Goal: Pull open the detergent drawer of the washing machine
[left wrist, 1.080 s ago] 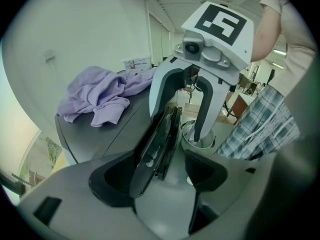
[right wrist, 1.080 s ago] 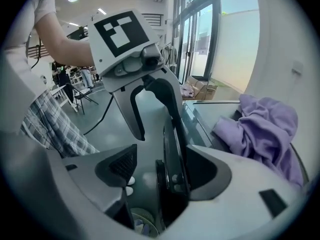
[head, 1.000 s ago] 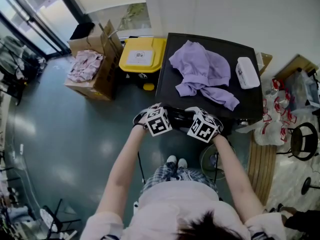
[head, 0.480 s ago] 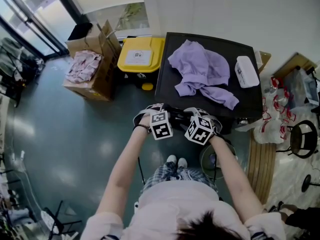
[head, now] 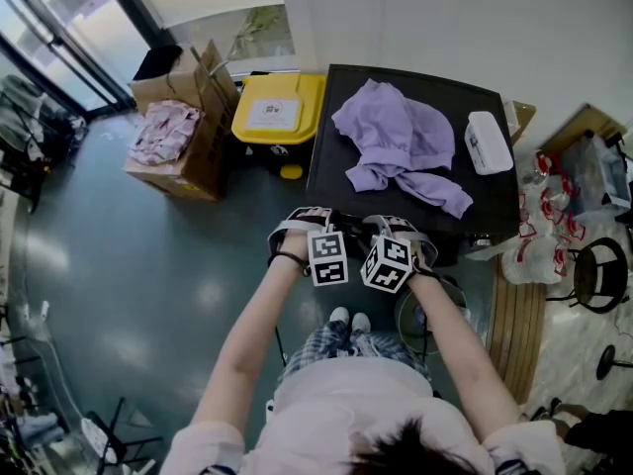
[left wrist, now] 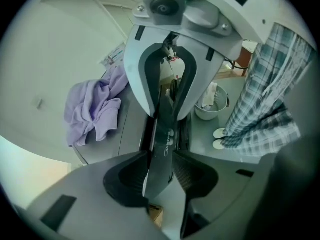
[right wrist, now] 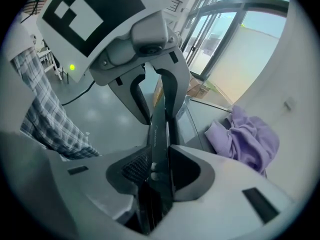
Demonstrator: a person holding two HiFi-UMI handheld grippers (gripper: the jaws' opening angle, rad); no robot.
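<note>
The black washing machine (head: 331,107) stands in front of me, seen from above. Its dark detergent drawer front (left wrist: 164,134) (right wrist: 156,134) runs along the near top edge (head: 351,228). My left gripper (head: 315,218) (left wrist: 161,159) and right gripper (head: 388,224) (right wrist: 157,164) sit side by side on that edge and face each other. Both sets of jaws have just been closing, and the dark drawer front stands between the pads of each, touching them. Each gripper view shows the other gripper across the panel.
A purple garment (head: 401,142) and a white box (head: 489,143) lie on the machine's top. A yellow bin (head: 279,112) and cardboard boxes (head: 188,117) stand to its left. Plastic bags (head: 539,236) and a stool (head: 601,277) are at the right; a pale bucket (head: 425,315) is by my feet.
Both grippers rolled inward, their marker cubes drawing closer together, and their jaws closed onto the drawer front. The hands stayed at the machine's near edge.
</note>
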